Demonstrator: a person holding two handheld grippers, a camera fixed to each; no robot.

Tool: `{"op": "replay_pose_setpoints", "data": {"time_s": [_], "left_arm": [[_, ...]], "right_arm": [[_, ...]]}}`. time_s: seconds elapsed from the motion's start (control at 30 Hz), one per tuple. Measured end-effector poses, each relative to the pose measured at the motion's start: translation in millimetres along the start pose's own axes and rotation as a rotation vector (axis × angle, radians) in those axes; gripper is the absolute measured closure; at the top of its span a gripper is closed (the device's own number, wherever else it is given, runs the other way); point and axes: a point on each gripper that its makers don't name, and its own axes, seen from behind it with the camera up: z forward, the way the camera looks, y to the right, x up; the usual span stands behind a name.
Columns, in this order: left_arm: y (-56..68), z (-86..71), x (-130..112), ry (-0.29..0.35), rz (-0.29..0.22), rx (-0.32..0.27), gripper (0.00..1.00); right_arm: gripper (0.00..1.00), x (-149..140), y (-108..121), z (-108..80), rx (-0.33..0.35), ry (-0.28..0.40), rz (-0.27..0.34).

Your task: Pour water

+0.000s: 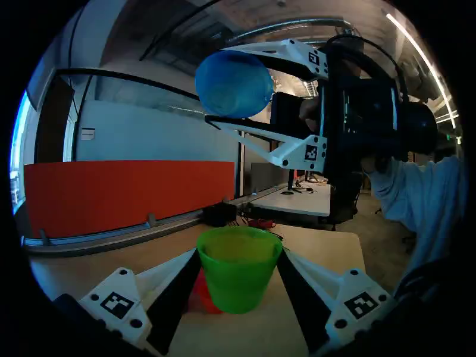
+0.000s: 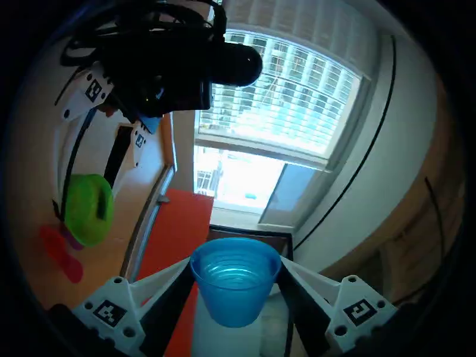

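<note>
Left gripper (image 1: pixel 238 262) is closed on the upright green cup (image 1: pixel 239 279) over the table (image 1: pixel 324 241), with a red object (image 1: pixel 201 296), perhaps another cup, just behind. Right gripper (image 2: pixel 235 276) clamps the blue cup (image 2: pixel 235 294), tipped sideways, above the green one.

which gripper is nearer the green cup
Left. The left gripper is shut on the green cup, both fingers against its sides; the right gripper holds the blue cup up above it, apart.

Between the fingers of the left gripper (image 1: pixel 239 254) a green cup (image 1: pixel 239 276) fills the gap, a red thing (image 1: pixel 199 297) beside the left finger. Cables (image 1: pixel 235 215) lie past the fingertips; above them free air, then a blue cup (image 1: pixel 233 83).
</note>
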Motion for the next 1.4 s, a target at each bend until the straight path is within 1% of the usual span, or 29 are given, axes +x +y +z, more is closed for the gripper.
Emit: {"op": "replay_pose_setpoints", "data": {"time_s": [0.07, 0.17, 0.57, 0.67, 0.87, 1.1, 1.2, 1.3, 1.4], "left_arm": [[-0.5, -0.7, 0, 0.000, 0.001, 0.001, 0.13], [-1.8, -2.2, 0, 0.000, 0.004, 0.005, 0.13], [-7.0, -7.3, 2, -0.001, 0.014, 0.020, 0.13], [-8.6, -7.7, 3, 0.000, 0.016, 0.025, 0.13], [-12.6, -7.6, 4, -0.006, 0.025, 0.033, 0.13], [-18.6, -7.4, 5, -0.009, 0.031, 0.051, 0.13], [-22.3, -8.5, 4, -0.012, 0.037, 0.063, 0.13], [-26.0, -9.8, 3, -0.016, 0.041, 0.074, 0.13], [-30.0, -11.6, 3, -0.016, 0.042, 0.085, 0.13]], "right_arm": [[0.09, -1, 1, 0.2, -0.003, 0.000, 0.048], [0.09, -3, 2, -0.2, -0.007, 0.001, 0.143], [0.09, -10, -4, -10.9, -0.016, -0.011, 0.562], [0.09, -11, -7, -14.7, -0.016, -0.021, 0.677], [0.09, -15, -16, -22.3, -0.011, -0.042, 0.929], [0.09, -19, -33, -27.4, 0.026, -0.069, 1.248], [0.09, -17, -37, -29.4, 0.044, -0.064, 1.367], [0.09, -18, -39, -31.4, 0.060, -0.055, 1.452], [0.09, -21, -41, -34.1, 0.062, -0.053, 1.498]]}}
